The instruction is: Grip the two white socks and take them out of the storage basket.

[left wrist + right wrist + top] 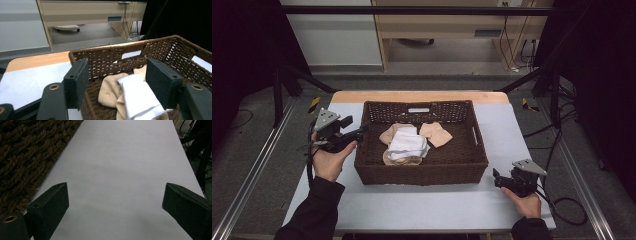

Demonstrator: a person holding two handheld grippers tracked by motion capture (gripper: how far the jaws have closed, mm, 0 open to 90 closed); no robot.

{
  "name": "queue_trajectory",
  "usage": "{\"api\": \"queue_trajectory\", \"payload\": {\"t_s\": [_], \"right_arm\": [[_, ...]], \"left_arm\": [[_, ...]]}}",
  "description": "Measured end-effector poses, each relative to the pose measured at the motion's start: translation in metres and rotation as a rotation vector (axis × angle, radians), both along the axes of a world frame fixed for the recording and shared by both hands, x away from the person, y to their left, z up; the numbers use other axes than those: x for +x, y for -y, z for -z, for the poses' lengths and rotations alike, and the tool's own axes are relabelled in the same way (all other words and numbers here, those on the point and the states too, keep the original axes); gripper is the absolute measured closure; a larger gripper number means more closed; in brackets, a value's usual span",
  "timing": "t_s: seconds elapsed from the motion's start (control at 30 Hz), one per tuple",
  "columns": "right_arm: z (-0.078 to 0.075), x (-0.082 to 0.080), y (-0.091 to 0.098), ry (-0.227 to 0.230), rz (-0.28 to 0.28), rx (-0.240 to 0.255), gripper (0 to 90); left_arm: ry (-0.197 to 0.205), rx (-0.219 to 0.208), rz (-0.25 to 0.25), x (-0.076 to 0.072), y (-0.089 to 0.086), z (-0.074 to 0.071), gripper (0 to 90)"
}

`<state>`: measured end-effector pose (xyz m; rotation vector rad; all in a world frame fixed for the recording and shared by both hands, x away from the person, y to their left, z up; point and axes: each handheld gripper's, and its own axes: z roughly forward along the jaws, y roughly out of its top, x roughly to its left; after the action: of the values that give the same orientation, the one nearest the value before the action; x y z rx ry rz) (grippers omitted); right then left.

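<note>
A brown wicker basket (422,172) stands mid-table and holds a white sock (408,144) lying over beige socks (435,134). My left gripper (362,130) hovers at the basket's left rim, open, nothing between its jaws. In the left gripper view its open jaws frame the white sock (137,97) and a beige sock (110,90) inside the basket (160,48). My right gripper (496,179) rests on the table by the basket's front right corner, open and empty. The right gripper view looks along bare white table (120,170) with the basket's wall (27,157) at left.
The white mat (427,205) covers the table; a wooden strip (419,96) runs along its far edge. Metal frame rails (257,165) flank both sides. Cables (562,205) trail off the right edge. Beyond the table stands a wooden desk (452,25).
</note>
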<state>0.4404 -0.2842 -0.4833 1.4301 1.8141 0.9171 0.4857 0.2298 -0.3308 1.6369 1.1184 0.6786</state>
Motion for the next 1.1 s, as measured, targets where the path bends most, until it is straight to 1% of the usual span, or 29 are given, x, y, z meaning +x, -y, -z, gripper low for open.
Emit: {"api": "queue_trajectory", "payload": {"t_s": [0.1, 0.17, 0.23, 0.4, 0.63, 0.73, 1.0, 1.1], "right_arm": [[0.0, 0.0, 0.0, -0.002, -0.003, -0.001, 7.2], [0.0, 0.0, 0.0, 0.001, -0.004, 0.0, 7.2], [0.0, 0.0, 0.001, -0.002, 0.0, 0.006, 7.1], [0.001, 0.0, 0.001, -0.009, -0.004, 0.002, 7.1], [0.002, 0.0, 0.0, -0.01, -0.01, 0.0, 7.0], [0.002, 0.001, 0.0, -0.012, -0.011, 0.001, 7.0], [0.002, 0.001, 0.0, -0.011, -0.016, -0.001, 7.0], [0.002, 0.0, 0.0, -0.009, -0.015, -0.001, 7.0]], "left_arm": [[-0.002, 0.01, 0.006, 0.006, 0.007, 0.0, 34.8], [-0.01, 0.005, 0.005, 0.01, 0.01, 0.001, 34.7], [-0.014, 0.009, 0.003, 0.013, 0.014, 0.002, 34.7], [-0.016, 0.008, 0.018, 0.02, 0.022, 0.004, 34.8], [-0.025, 0.027, 0.047, 0.032, 0.039, 0.013, 35.1], [-0.031, 0.031, 0.048, 0.037, 0.045, 0.017, 35.2], [-0.054, 0.087, 0.068, 0.05, 0.061, 0.029, 36.6], [-0.077, 0.112, 0.069, 0.056, 0.065, 0.036, 36.8]]}}
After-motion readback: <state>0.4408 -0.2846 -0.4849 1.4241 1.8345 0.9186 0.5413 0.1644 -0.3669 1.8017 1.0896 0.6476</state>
